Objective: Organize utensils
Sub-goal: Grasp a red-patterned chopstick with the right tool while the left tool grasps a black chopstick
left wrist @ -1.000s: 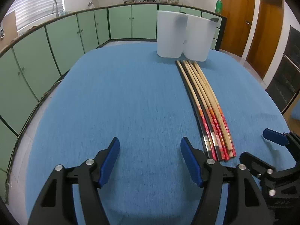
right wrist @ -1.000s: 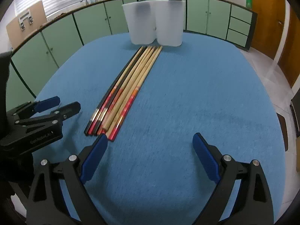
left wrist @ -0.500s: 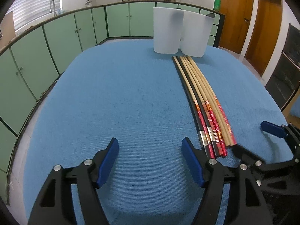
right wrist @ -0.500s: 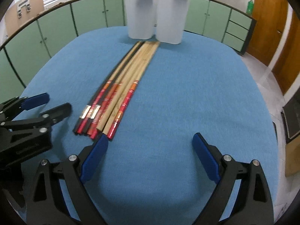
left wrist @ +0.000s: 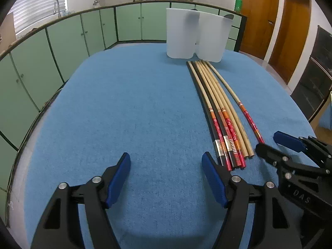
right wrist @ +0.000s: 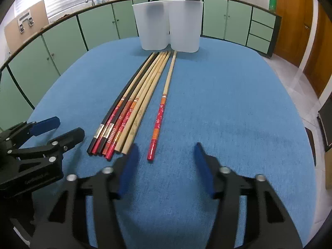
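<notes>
We see our right claw (right wrist: 165, 166) low over the blue-cloth counter (right wrist: 228, 108), its blue pads blurred: the jaws have just been closing. The butt of one red-handled bamboo chopstick (right wrist: 160, 112) lies just ahead of them, apart from the pads, so nothing is gripped yet. This chopstick sits a little to the right of the bundle of remaining bamboo and black chopsticks (right wrist: 132, 108), with a strip of cloth between them. We judge that this gap is what lets the pads drop on either side of it without catching a neighbour.

Our left claw (left wrist: 166, 176) hovers wide and empty over bare cloth, just left of the bundle's butt ends. We read it as waiting its turn, clear of the right claw's work.

All the chopsticks lie with tips pointing at the two white translucent plastic containers (right wrist: 169, 25), which stand touching each other at the far end of the counter. That alignment suits us: a stick lifted by its butt should need only a short carry forward to tip into a bin. Sorting has barely begun, we judge.
</notes>
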